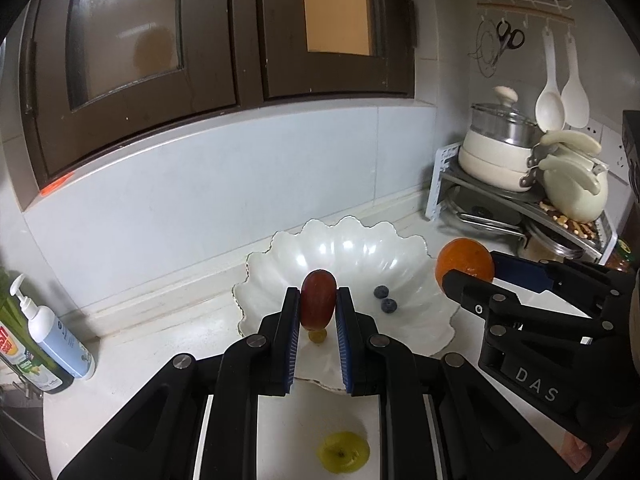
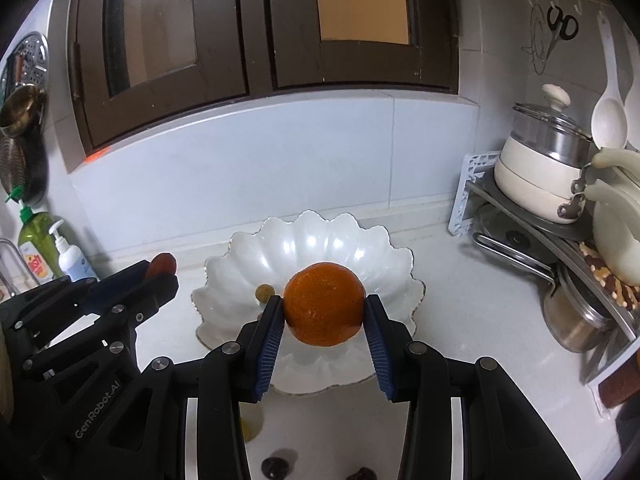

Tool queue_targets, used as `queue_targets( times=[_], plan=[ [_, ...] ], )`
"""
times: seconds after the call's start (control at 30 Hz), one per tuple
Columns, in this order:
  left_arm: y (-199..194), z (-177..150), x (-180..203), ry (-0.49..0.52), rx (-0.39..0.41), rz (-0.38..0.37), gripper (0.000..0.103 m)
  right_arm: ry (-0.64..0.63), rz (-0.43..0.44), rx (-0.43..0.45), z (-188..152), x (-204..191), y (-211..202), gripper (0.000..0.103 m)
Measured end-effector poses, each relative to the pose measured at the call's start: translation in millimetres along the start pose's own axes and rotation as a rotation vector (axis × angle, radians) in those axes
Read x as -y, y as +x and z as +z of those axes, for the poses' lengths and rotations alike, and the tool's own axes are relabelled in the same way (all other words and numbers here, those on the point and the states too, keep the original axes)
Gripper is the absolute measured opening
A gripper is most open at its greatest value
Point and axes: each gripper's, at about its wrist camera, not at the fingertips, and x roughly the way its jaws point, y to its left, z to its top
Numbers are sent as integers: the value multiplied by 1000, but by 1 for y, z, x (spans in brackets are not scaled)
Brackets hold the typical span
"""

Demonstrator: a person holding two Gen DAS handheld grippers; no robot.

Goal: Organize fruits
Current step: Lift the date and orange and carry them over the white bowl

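left tongs (image 1: pixel 318 304) clamped red grape (image 1: pixel 318 300); right tongs (image 2: pixel 324 312) clamped orange (image 2: pixel 324 304); both above white bowl (image 1: pixel 280 252) holding two blueberries (image 1: pixel 384 299).

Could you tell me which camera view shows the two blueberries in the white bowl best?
The left wrist view: both blueberries lie unobstructed on the white bowl. In the right wrist view, the orange held over the bowl hides them.

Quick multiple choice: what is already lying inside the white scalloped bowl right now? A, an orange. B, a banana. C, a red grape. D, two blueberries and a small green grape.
D: two blueberries and a small green grape lie in the white scalloped bowl; the orange and red grape are each held in a claw above it.
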Motion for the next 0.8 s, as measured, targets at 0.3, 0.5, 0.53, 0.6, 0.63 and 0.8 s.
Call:
queue_targets(
  times=[0.3, 0.5, 0.53, 0.6, 0.63, 0.8],
  plan=[
    [37, 4, 0, 8, -68, -6, 19, -5, -3, -65, 6, 6, 33, 42],
    [62, 1, -2, 1, -126, -1, 19, -7, -13, -120, 4, 10, 59, 42],
    [66, -1, -2, -1, -135, 0, 19, -6, -14, -127, 3, 11, 63, 42],
    [70, -3, -2, 4, -145, 4, 19, -6, -16, -144, 2, 12, 70, 42],
    [73, -4, -2, 6, -153, 5, 19, -3, -14, -153, 0, 12, 73, 42],
    [87, -7, -4, 1, -187, -4, 19, 10, 3, -213, -5, 15, 91, 42]
  ],
)
